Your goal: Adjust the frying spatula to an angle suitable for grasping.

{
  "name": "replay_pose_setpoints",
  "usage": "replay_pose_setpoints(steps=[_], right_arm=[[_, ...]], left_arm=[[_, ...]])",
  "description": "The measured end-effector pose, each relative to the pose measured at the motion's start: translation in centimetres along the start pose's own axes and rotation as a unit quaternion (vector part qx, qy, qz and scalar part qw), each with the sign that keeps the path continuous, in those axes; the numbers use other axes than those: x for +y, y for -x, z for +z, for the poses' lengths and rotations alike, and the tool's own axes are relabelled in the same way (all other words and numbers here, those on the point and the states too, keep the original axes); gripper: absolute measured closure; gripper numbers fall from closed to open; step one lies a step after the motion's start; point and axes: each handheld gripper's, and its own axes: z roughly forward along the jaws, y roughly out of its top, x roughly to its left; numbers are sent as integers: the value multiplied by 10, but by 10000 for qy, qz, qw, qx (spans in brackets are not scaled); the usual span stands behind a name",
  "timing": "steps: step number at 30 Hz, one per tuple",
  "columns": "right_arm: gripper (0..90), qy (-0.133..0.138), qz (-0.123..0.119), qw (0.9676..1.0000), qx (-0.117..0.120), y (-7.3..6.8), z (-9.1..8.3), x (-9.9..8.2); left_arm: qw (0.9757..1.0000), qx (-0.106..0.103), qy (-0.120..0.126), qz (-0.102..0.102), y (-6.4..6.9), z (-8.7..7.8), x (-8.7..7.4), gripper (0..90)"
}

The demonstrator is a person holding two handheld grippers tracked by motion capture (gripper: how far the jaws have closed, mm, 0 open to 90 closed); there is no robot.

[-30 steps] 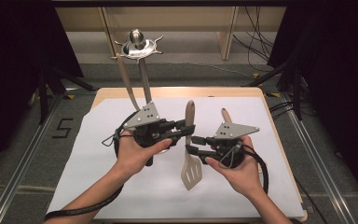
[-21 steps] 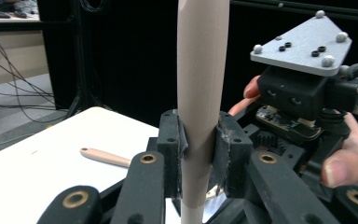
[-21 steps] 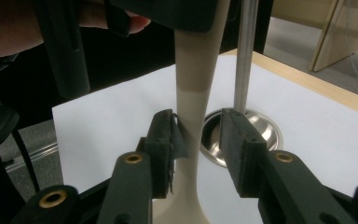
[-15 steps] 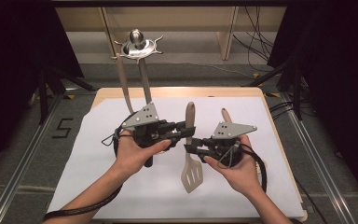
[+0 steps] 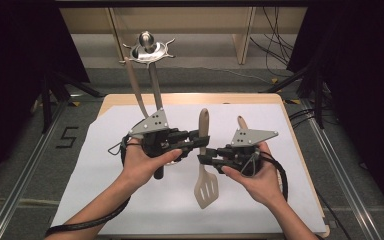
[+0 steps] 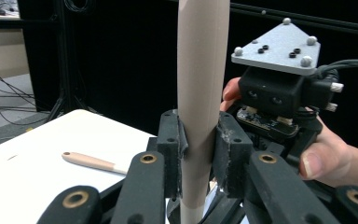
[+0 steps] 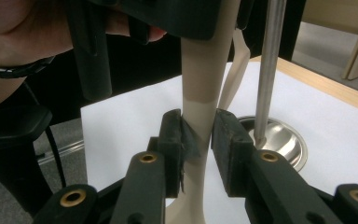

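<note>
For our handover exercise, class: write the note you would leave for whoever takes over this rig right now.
Left hand-held gripper: shut on the slotted spatula, high on its handle.
Right hand-held gripper: jaws have just been closing on the same handle, lower down; pads meet it.
Spatula is upright over the white sheet, blade down.
Utensil stand already carries one utensil; a wooden-handled tool lies on the sheet.
Left: probably hanging the spatula.

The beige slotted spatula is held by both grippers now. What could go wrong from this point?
1. The right gripper, whose jaws have just been closing, grips the slotted spatula on its narrow, curved neck; the pads may slip there.
2. If the left gripper lets go, the heavy blade end could swing.
3. The utensil stand is close behind; a swing might knock its pole.
</note>
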Motion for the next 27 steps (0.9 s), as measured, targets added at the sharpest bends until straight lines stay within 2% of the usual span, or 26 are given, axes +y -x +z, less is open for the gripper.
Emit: replay_pose_setpoints(steps=[5,9,10,11,12,15,16,18,20,21,23,25,27], right_arm=[[771,-139,54,9998,125,2,-1,0],[782,-170,115,9997,110,1,-1,0],[783,-175,127,9998,45,1,-2,1],[784,-213,323,9992,36,-2,-2,1],[784,-173,153,9997,-17,0,-1,2],[786,-391,296,9978,-445,-8,0,7],[785,-532,390,9954,-690,-11,-1,8],[786,-581,487,9907,-1126,-13,1,10],[786,-619,727,9875,-1257,-15,1,11],[786,-613,733,9871,-1285,-15,1,11],[785,-600,685,9860,-1397,-16,2,11],[786,-549,502,9866,-1451,-14,3,11],[786,-498,497,9872,-1435,-15,5,12]], left_arm=[[10000,-5,-18,31,-1,1,0,736],[10000,-17,3,-23,-2,1,-1,735],[10000,-20,24,-24,-2,1,-1,735],[10000,-8,36,-35,-2,1,-1,734],[10000,12,56,-44,-3,1,-1,734],[9997,226,133,28,-1,2,-2,711],[9993,323,157,73,-1,3,-2,681],[9979,540,204,294,2,3,-1,619],[9966,681,207,420,4,4,-1,593],[9958,772,206,456,5,4,-1,585],[9950,850,205,482,5,5,-1,570],[9952,847,196,456,5,6,-1,563],[9953,848,187,434,4,7,0,563]])
